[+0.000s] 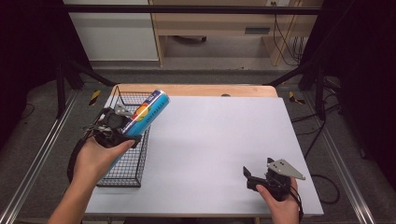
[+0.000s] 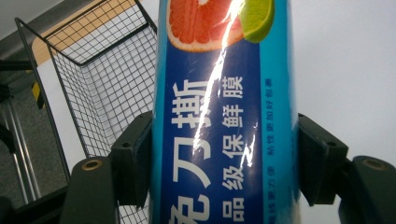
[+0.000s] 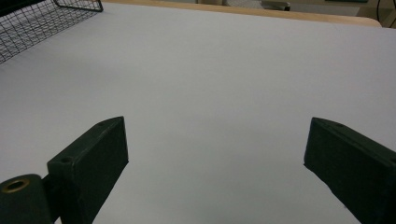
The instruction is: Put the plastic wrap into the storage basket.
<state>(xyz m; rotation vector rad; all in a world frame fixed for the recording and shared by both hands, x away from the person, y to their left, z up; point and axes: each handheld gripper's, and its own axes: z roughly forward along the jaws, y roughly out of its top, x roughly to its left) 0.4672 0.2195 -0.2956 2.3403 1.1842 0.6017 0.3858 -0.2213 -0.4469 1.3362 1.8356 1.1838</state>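
Note:
A long blue box of cling film [image 1: 148, 113], printed with a grapefruit and lime picture, is held tilted above the black wire basket [image 1: 125, 164] at the table's left. My left gripper [image 1: 122, 131] is shut on the cling film box [image 2: 224, 121], both pads pressed against its sides. The wire basket [image 2: 100, 88] lies behind and below it in the left gripper view. My right gripper [image 1: 252, 179] rests low near the table's front right, open, with nothing between its jaws; in the right gripper view my right gripper [image 3: 215, 163] faces bare table.
The grey table top [image 1: 219, 140] spreads between the two hands, with a wooden edge [image 1: 205, 89] along its far side. A corner of the wire basket [image 3: 42, 18] shows at the upper left of the right gripper view. Dark frame posts stand beside the table.

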